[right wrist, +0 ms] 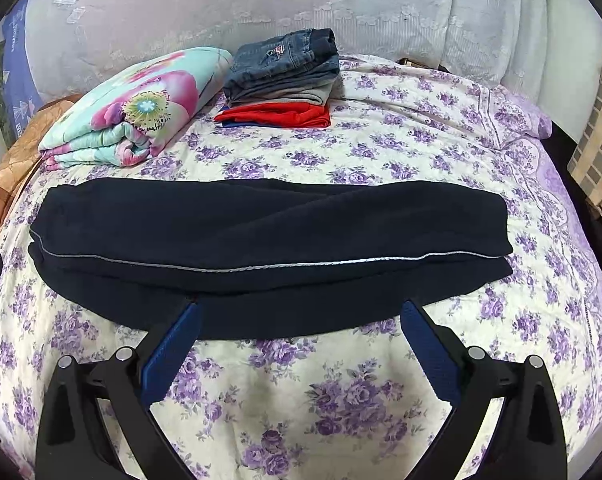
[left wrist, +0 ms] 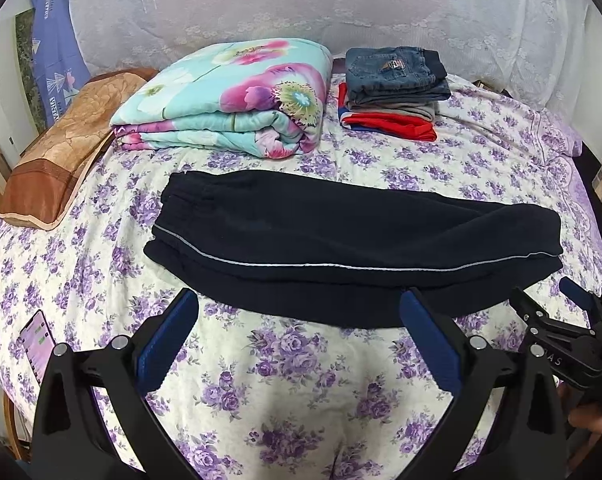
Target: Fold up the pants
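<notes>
Dark navy pants (left wrist: 341,236) with a thin grey side stripe lie folded lengthwise, leg on leg, across the flowered bed sheet (left wrist: 285,380); waistband at the left, cuffs at the right. They also show in the right wrist view (right wrist: 269,232). My left gripper (left wrist: 299,312) is open and empty, just in front of the pants' near edge. My right gripper (right wrist: 301,316) is open and empty, its fingertips at the near edge of the pants. The right gripper also shows at the right of the left wrist view (left wrist: 549,300).
A folded floral quilt (left wrist: 237,100) and a stack of folded clothes with jeans on top (left wrist: 397,76) lie at the back of the bed. A brown pillow (left wrist: 61,148) is at the left. A phone (left wrist: 37,344) lies near the left edge.
</notes>
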Available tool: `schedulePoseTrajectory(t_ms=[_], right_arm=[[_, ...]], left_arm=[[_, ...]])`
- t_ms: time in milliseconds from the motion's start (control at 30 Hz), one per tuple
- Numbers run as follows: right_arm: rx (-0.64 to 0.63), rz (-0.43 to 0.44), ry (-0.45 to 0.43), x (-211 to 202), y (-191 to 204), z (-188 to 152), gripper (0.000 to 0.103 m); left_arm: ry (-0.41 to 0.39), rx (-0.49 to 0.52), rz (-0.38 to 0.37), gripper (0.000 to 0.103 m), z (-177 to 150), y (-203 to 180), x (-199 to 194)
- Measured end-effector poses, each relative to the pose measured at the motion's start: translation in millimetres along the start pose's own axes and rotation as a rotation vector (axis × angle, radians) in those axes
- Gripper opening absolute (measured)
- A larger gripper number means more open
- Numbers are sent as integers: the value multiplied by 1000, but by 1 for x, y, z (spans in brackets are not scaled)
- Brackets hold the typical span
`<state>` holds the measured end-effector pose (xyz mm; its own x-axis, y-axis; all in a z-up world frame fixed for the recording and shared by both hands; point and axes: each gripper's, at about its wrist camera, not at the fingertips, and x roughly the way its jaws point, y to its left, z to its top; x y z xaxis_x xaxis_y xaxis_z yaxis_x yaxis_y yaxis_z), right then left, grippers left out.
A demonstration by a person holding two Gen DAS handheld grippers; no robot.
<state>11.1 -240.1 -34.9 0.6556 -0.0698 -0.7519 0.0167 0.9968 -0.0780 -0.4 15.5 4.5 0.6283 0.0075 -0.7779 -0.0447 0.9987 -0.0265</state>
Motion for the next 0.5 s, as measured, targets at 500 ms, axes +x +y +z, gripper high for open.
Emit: schedulePoseTrajectory(t_ms=[500], right_arm=[[7,5,5,0,1,0,100]], left_arm=[[11,5,-8,98,0,-1,3]])
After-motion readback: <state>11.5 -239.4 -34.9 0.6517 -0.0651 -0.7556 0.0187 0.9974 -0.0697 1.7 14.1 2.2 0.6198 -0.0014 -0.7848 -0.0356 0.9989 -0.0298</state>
